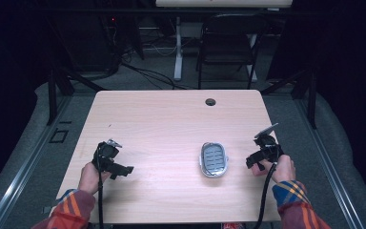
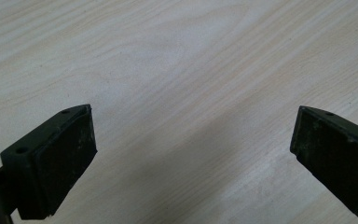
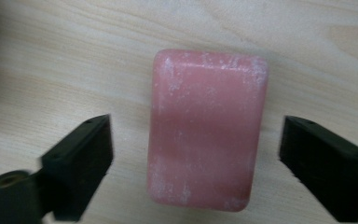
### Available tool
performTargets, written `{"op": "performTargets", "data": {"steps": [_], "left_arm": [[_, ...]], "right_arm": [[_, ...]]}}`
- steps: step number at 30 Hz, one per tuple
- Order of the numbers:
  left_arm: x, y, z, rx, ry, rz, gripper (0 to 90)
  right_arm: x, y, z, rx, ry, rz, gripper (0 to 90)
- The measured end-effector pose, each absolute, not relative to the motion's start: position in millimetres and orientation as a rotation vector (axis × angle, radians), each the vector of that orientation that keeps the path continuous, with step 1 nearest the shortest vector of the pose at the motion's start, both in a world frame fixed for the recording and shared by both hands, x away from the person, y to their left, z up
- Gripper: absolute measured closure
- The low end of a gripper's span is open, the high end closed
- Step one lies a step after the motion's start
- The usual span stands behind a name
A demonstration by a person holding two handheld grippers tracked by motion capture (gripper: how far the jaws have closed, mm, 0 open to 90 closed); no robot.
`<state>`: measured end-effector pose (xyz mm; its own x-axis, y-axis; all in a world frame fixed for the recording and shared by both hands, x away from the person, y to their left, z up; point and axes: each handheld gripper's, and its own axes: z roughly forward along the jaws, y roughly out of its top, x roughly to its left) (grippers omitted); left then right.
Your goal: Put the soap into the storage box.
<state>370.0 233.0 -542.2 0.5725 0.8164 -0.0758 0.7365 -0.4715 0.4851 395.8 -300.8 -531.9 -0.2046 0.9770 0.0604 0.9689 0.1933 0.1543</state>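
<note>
The right hand-held gripper [image 3: 193,154] hangs over a pink bar of soap [image 3: 207,128] with its jaws spread wide, one to each long side of the bar and both clear of it, holding nothing; in the high view that right hand-held gripper [image 1: 256,161] sits at about 4 o'clock on the tabletop [image 1: 171,124], just to the 3 o'clock side of a grey slotted soap dish [image 1: 214,160], though the bar itself is hidden there beneath the tool. The left hand-held gripper [image 2: 193,140] is likewise wide open and empty, with bare wood between its jaws; from above, the left hand-held gripper [image 1: 119,168] rests near 8 o'clock, well apart from the dish.

The likeliest trouble, as I judge it, is the grip itself; the soap lies flat, its edges are rounded and its surface looks dusted and dry, so jaws that close too high on the curved sides could squeeze it out and send it skidding across the wood; closing off-centre along its length could let the bar swing or tip once lifted. Jaws lowered too far would scrape the wood before closing. If the soap is meant for the dish, a hurried carry could catch the raised rim and knock the light dish toward 9 o'clock; a release from too high could bounce the bar out again.
</note>
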Motion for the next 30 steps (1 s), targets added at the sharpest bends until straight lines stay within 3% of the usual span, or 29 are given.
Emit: {"op": "performTargets", "data": {"steps": [8,30], "left_arm": [[370.3,233.4,-542.1,2.340,1.240,0.217,0.1],[368.8,232.4,-541.1,2.346,1.232,0.214,0.1]], "right_arm": [[397.1,-301.3,-534.8,1.980,2.364,0.267,21.3],[403.6,-297.9,-541.8,1.985,2.378,0.198,29.3]]}}
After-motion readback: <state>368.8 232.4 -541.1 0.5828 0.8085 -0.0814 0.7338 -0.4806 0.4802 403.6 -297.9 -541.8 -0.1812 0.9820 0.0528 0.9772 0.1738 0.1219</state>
